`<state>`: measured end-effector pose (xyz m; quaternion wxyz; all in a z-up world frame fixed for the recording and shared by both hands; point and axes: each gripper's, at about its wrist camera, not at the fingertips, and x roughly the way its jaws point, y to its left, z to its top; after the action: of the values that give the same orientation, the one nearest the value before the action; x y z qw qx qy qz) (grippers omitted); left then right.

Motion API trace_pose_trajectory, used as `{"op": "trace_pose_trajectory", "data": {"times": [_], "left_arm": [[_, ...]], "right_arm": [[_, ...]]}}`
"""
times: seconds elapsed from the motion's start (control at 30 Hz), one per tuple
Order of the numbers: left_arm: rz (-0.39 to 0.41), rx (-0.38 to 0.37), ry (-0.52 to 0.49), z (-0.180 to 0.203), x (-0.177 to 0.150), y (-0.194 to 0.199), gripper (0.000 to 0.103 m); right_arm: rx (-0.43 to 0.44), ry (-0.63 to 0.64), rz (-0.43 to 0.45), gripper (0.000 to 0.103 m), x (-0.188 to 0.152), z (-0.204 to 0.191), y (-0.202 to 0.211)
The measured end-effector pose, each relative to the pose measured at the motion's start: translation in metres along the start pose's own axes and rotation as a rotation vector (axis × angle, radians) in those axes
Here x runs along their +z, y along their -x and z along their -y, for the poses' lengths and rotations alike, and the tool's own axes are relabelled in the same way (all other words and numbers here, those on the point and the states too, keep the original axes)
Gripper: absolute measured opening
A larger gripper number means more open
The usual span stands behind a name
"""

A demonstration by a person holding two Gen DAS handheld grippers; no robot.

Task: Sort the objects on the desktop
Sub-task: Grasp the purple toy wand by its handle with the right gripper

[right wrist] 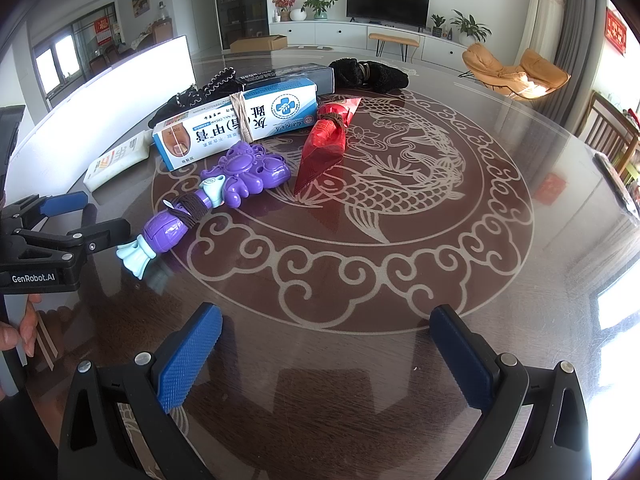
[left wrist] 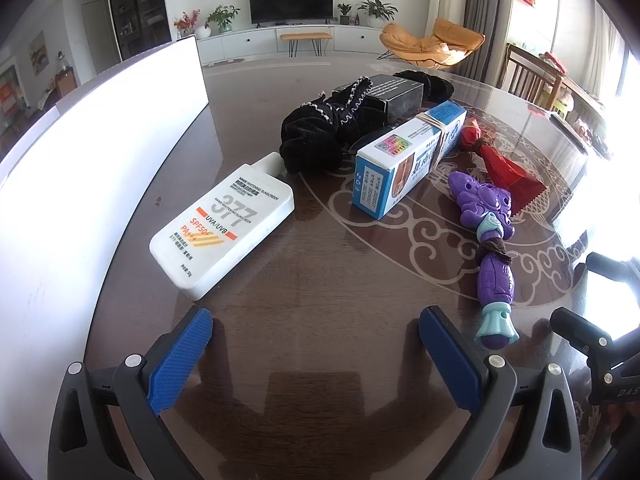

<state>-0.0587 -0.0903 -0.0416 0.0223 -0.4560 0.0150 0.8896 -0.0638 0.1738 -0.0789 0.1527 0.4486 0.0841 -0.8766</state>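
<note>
Sorting hadn't really started: both the left hand-held gripper (left wrist: 316,344) and right hand-held gripper (right wrist: 326,344) hung wide open and empty over the desk (right wrist: 360,360). The purple toy (left wrist: 490,240) lay nearest, beside the blue box (left wrist: 408,156) and sunscreen bottle (left wrist: 224,228). I'd guess it needed reaching first.

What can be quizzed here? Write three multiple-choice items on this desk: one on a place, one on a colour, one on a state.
1. Where does the sunscreen bottle lie?
A. between the white panel and the blue-and-white box
B. on the orange chair
C. under the toy

2. What colour is the toy bound with brown string?
A. green
B. purple
C. yellow

3. How does the left gripper stand?
A. shut on the bottle
B. shut on nothing
C. open, holding nothing

Answers: 1 A, the left wrist view shows the bottle flat on the table between them. 2 B, its body is purple with pale blue ends. 3 C, bare table shows between its blue pads.
</note>
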Motion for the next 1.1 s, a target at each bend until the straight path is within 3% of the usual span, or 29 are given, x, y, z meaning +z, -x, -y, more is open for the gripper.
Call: {"op": "trace_pose_trajectory", "data": {"times": [0.43,0.53,0.7,0.87,1.0,1.1], "left_arm": [[-0.005,0.036,0.017,0.001,-0.007,0.007,0.103],[0.037,0.112,0.018,0.000,-0.007,0.015,0.103],[0.073,0.064,0.098,-0.014,-0.008,0.026,0.103],[0.188,0.057,0.177,-0.029,-0.010,0.054,0.103],[0.249,0.085,0.223,-0.039,-0.009,0.065,0.103],[0.247,0.089,0.259,-0.045,-0.007,0.064,0.103]], "right_arm": [[0.000,0.000,0.000,0.103,0.000,0.000,0.000],[0.000,0.000,0.000,0.103,0.000,0.000,0.000],[-0.003,-0.003,-0.001,0.103,0.001,0.000,0.000],[-0.001,-0.025,-0.007,0.103,0.003,-0.001,-0.001],[0.142,-0.142,0.060,0.103,0.020,-0.012,0.008],[0.181,-0.126,0.045,0.100,0.042,-0.038,-0.001]]}}
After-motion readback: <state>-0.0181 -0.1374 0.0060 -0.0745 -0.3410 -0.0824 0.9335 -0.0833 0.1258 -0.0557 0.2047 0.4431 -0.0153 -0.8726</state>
